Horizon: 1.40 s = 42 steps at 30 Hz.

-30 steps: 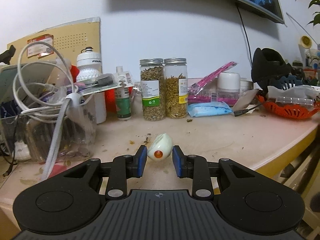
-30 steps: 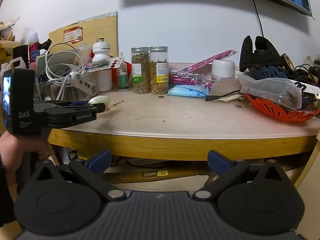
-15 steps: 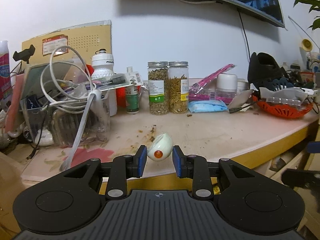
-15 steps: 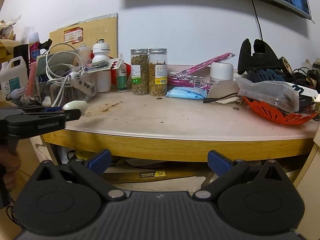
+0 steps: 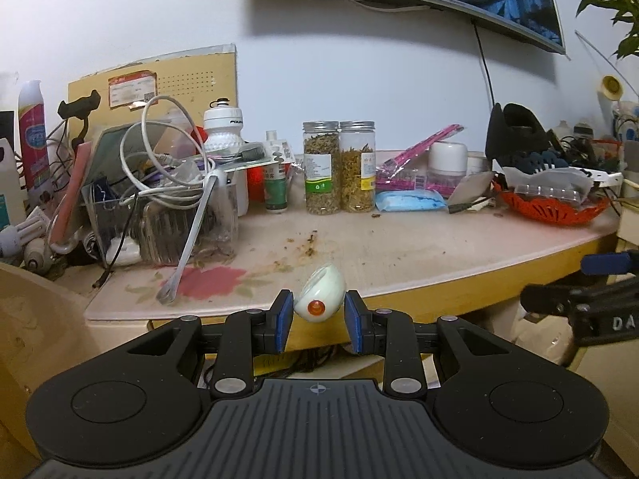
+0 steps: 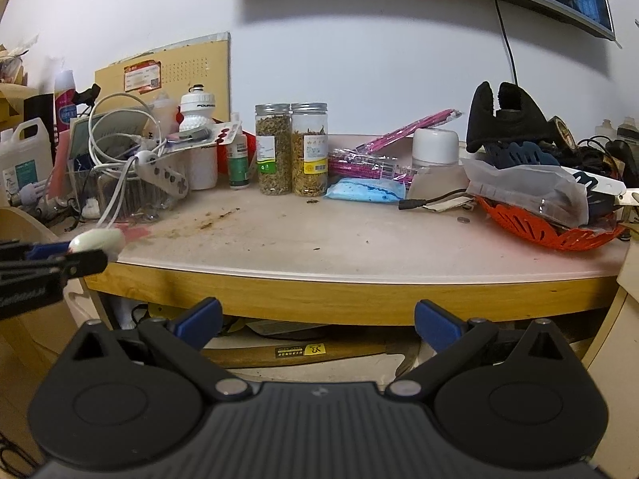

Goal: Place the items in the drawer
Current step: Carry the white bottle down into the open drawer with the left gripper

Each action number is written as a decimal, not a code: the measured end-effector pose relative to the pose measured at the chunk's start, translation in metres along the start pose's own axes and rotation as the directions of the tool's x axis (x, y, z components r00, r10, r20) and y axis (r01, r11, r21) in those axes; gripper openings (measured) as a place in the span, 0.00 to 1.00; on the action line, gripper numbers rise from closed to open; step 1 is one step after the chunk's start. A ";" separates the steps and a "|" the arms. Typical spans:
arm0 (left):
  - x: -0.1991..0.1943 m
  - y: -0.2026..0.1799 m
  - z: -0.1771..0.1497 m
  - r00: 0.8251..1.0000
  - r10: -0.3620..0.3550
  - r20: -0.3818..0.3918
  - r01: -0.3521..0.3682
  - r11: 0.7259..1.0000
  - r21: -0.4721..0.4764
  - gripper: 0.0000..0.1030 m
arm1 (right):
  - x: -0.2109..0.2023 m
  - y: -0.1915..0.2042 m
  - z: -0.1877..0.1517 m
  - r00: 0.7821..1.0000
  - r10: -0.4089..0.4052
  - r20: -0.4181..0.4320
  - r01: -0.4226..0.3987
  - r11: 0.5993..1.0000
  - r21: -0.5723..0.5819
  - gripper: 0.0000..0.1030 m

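While its blue pads pinch a small white egg-shaped device (image 5: 319, 297) clear of the tabletop (image 5: 419, 247) ahead, left gripper (image 5: 318, 319) carries it drawerward; right gripper (image 6: 317, 319) waits, spread and empty.

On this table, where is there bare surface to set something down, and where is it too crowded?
The table is bare across its front middle, between the two jars behind and the front edge, over to the orange basket. The left end is crowded with the cable pile; the back row is full.
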<state>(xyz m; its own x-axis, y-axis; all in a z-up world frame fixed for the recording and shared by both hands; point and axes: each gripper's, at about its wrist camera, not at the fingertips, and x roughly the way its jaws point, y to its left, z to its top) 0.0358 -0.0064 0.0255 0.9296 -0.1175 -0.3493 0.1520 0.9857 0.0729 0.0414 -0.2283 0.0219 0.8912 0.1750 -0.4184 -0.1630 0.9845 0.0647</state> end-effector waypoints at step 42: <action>0.065 -0.001 -0.076 0.927 -0.050 -0.372 0.028 0.998 -0.064 0.27 | 0.062 0.011 -0.061 0.927 0.041 -0.372 -0.061 0.997 -0.042 1.00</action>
<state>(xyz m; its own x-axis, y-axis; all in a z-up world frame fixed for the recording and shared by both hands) 0.0702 -0.0060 -0.0680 0.7289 -0.1134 -0.6751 0.1566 0.9876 0.0033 0.0691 -0.2073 -0.0589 0.6621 0.1987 -0.7225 -0.2345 0.9707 0.0520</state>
